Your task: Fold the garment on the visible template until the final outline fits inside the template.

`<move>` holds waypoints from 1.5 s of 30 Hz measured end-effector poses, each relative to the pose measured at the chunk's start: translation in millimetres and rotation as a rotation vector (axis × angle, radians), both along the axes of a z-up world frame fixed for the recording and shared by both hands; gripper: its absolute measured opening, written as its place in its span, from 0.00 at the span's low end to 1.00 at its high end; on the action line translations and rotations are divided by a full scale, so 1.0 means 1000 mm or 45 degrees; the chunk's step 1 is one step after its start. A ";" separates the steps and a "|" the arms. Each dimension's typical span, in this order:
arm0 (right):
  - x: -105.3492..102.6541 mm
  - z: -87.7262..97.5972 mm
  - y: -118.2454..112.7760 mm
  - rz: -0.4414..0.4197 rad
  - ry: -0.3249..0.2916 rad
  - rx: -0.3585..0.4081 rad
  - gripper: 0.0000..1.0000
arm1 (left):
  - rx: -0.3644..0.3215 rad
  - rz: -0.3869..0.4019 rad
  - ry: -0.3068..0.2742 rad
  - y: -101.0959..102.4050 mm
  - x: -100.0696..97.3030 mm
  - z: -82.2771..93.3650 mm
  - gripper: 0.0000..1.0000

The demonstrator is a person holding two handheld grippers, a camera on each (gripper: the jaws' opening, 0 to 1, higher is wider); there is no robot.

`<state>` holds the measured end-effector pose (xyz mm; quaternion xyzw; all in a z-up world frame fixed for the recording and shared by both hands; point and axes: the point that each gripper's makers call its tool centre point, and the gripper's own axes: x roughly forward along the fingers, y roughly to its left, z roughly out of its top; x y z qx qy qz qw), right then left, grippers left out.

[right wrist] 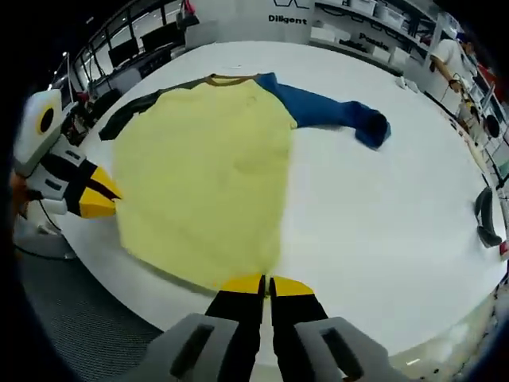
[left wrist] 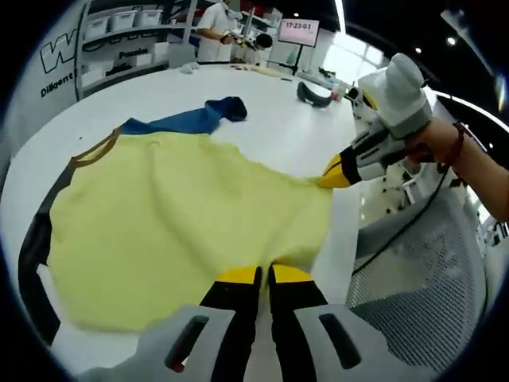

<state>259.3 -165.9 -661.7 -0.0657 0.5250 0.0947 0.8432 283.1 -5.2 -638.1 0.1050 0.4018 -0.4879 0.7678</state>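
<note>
Garment point(right wrist: 203, 167) flat | collar away from right claw point(right wrist: 266, 284) | blue sleeve sideways

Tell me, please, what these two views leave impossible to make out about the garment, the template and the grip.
- Template: under the yellow garment in both views; its outline is hidden by the cloth.
- Left gripper: jaws together at the hem in the left gripper view; whether cloth is pinched is unclear.
- Right gripper: the same, in the right gripper view.
- Dark object on the table: too small to identify.
</note>
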 end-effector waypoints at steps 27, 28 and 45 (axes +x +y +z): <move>0.042 0.065 0.118 0.341 -0.432 0.284 0.40 | -0.172 0.436 -0.173 0.083 0.039 0.040 0.66; 0.043 0.065 0.124 0.347 -0.429 0.295 0.42 | -0.171 0.451 -0.181 0.088 0.040 0.040 0.72; 0.044 0.036 0.227 0.745 -0.412 0.332 0.45 | -0.168 0.568 -0.277 0.145 0.044 0.051 0.95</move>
